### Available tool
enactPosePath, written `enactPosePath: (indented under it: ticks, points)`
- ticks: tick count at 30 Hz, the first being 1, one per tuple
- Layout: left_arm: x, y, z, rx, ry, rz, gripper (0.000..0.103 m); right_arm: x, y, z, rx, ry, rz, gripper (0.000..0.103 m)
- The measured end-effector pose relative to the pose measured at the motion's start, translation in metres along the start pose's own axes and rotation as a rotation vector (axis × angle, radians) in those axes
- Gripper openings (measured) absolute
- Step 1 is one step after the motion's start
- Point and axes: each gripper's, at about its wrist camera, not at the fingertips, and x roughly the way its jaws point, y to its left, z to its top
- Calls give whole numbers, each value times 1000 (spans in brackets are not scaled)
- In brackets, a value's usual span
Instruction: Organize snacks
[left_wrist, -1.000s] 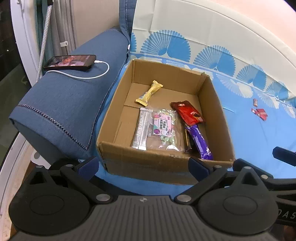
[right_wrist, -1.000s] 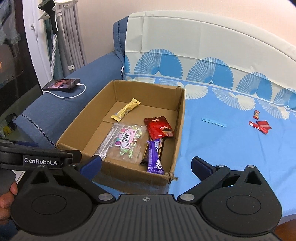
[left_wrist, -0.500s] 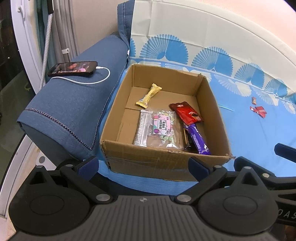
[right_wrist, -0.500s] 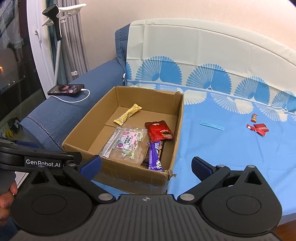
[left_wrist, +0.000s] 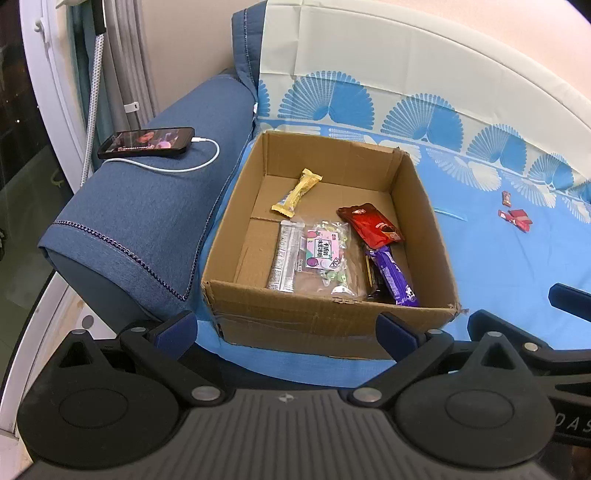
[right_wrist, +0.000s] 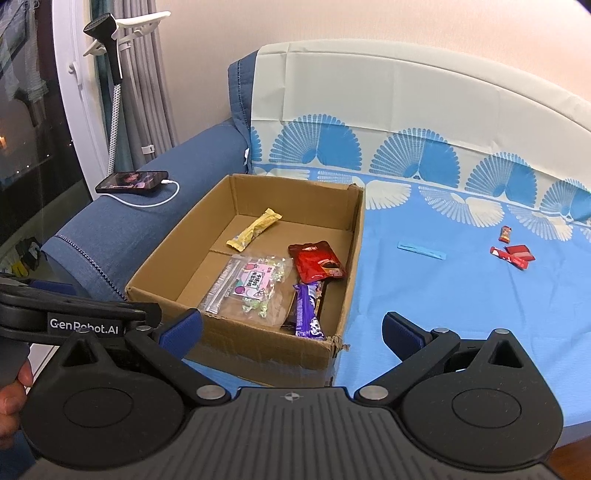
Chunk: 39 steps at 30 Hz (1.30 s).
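An open cardboard box (left_wrist: 421, 206) (right_wrist: 356, 240) sits on the blue sheet. Inside lie a yellow bar (left_wrist: 296, 192) (right_wrist: 255, 229), a clear candy bag (left_wrist: 321, 254) (right_wrist: 251, 288), a red pouch (left_wrist: 373, 225) (right_wrist: 317, 262) and a purple bar (left_wrist: 393, 277) (right_wrist: 308, 310). Small red snacks (left_wrist: 515, 218) (right_wrist: 513, 253) lie loose on the sheet at the far right. My left gripper (left_wrist: 284, 328) is open and empty in front of the box's near wall. My right gripper (right_wrist: 291, 328) is open and empty near the box's front right corner.
A phone (left_wrist: 147, 142) (right_wrist: 133, 181) on a white cable rests on the blue sofa arm (left_wrist: 147, 221) left of the box. A light blue strip (right_wrist: 421, 250) lies on the sheet (right_wrist: 461, 295). A stand (right_wrist: 114, 74) and curtain are at the far left. A hand (right_wrist: 11, 387) holds the left gripper.
Both grippers have pulled back and risen, so the box looks smaller and farther. Both stay open and empty. Nothing in the box has moved.
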Motion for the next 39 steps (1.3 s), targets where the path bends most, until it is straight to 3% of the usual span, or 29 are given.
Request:
enactPosePath:
  ticks: [27,39]
  points:
    - [16,-17,-1,66,62,20,103,12,-17,-8,55,40,21,103]
    - [35,-60,6,227,104,28,103,20,-62,-14,195,40,-1,103]
